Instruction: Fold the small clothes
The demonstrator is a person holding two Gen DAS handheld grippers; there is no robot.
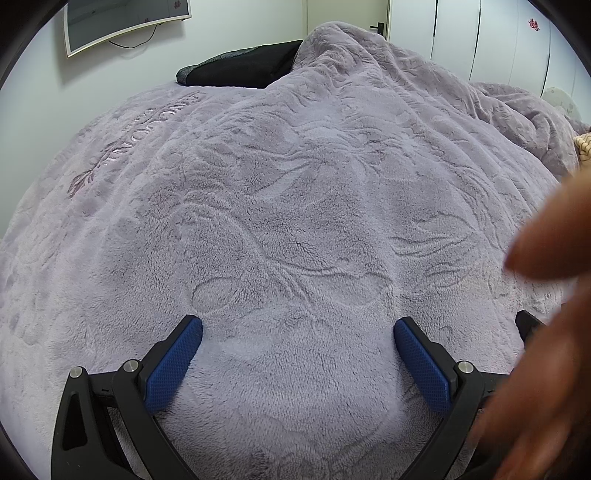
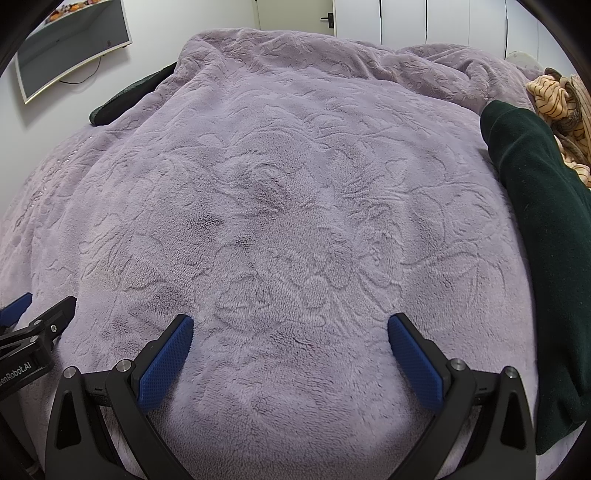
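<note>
From the left wrist camera, the left gripper (image 1: pixel 298 328) hangs over a lilac embossed fleece blanket (image 1: pixel 280 206), its two blue-padded fingers (image 1: pixel 173 365) spread wide apart with only blanket between them. No small garment lies ahead of this gripper. A blurred bare hand (image 1: pixel 546 332) fills the space to its right, partly covering the right finger's black arm. Far ahead, beyond the raised blanket fold, sits a dark cushion (image 1: pixel 240 66), and a wall-mounted screen (image 1: pixel 122 18) hangs ahead and to the left. A scrap of striped tan cloth (image 1: pixel 583 146) shows at the far right edge.

From the right wrist camera, the right gripper (image 2: pixel 290 326) also stands with its fingers wide apart, nothing held, above the same blanket (image 2: pixel 280 206). The dark green garment (image 2: pixel 543 258) lies well off to this gripper's right, outside its right finger and not touching it. Its long axis runs from near the gripper's right side away forward, leaning slightly leftward at the far end, where its narrower end points. Just beyond that far end, a crumpled heap of tan striped clothes (image 2: pixel 561 103) rests on the blanket. The left gripper (image 2: pixel 33 332) shows at the left edge.
</note>
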